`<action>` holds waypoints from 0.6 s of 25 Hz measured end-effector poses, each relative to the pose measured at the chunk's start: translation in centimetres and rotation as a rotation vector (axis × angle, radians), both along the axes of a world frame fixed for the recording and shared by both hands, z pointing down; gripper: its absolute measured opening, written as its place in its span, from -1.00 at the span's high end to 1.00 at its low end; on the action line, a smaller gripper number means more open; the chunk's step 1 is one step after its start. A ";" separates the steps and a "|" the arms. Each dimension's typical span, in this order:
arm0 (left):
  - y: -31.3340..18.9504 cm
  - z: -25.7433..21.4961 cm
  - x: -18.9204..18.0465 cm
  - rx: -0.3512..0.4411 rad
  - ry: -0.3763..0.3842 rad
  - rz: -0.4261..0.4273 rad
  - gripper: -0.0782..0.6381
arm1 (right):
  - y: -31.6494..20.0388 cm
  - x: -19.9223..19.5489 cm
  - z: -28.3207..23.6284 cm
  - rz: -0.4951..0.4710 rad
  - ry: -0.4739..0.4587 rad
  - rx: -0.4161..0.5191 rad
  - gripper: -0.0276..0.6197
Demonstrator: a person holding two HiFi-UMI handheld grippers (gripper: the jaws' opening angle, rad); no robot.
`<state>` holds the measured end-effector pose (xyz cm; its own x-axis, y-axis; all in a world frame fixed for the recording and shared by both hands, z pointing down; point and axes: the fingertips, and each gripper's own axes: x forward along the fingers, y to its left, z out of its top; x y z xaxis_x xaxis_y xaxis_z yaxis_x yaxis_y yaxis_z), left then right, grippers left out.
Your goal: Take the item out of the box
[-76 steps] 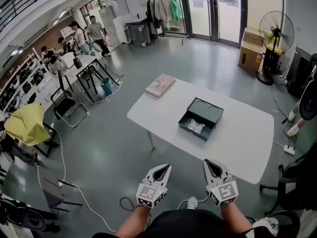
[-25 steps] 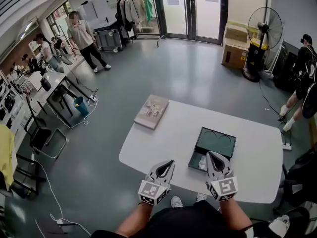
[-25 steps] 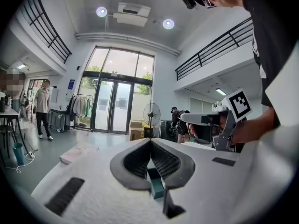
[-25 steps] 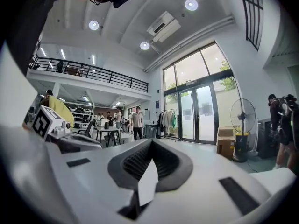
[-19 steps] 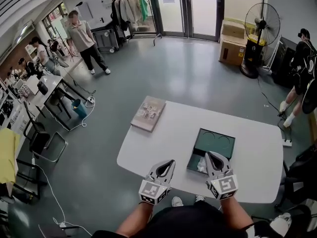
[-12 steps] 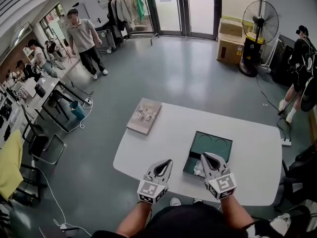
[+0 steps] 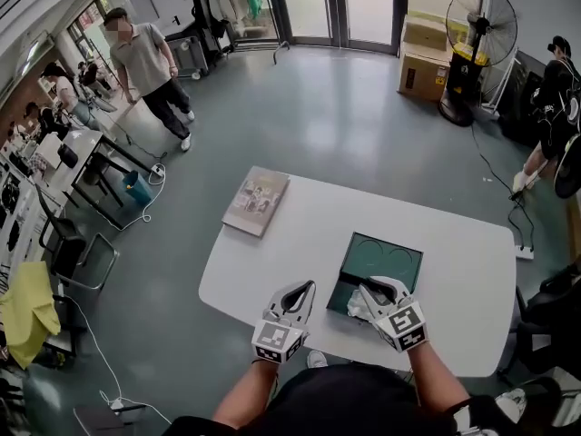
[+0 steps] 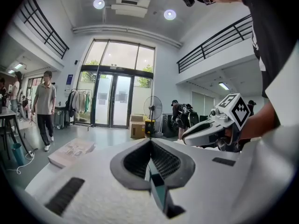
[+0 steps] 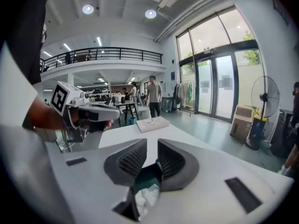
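An open dark green box lies on the white table, with a crumpled white item in its near left corner. My right gripper hovers over that corner, angled left; its jaws are opening, and nothing is pressed between them. In the right gripper view the white item and the green box show through the gap of the right gripper. My left gripper hangs just left of the box, shut and empty. From the left gripper view, the right gripper shows at right.
A flat book lies at the table's far left corner. Behind stand a fan and cardboard boxes. One person walks at far left, and another stands at far right. A dark chair is right of the table.
My right gripper has swung its tips left over the box's near corner and its jaws have parted. The left gripper keeps its place. The person at far left has walked nearer.
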<state>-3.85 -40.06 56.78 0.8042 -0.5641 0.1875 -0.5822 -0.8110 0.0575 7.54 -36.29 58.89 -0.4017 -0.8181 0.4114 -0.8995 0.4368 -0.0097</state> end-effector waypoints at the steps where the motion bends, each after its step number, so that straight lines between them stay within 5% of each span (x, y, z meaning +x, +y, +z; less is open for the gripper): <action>1: 0.0 0.2 0.1 -0.005 -0.004 -0.003 0.75 | 0.1 0.0 1.1 -0.019 0.013 -0.031 0.66; 15: 0.6 2.7 0.8 -0.056 -0.029 -0.008 0.75 | 2.5 0.1 13.6 -0.277 0.309 -0.364 0.46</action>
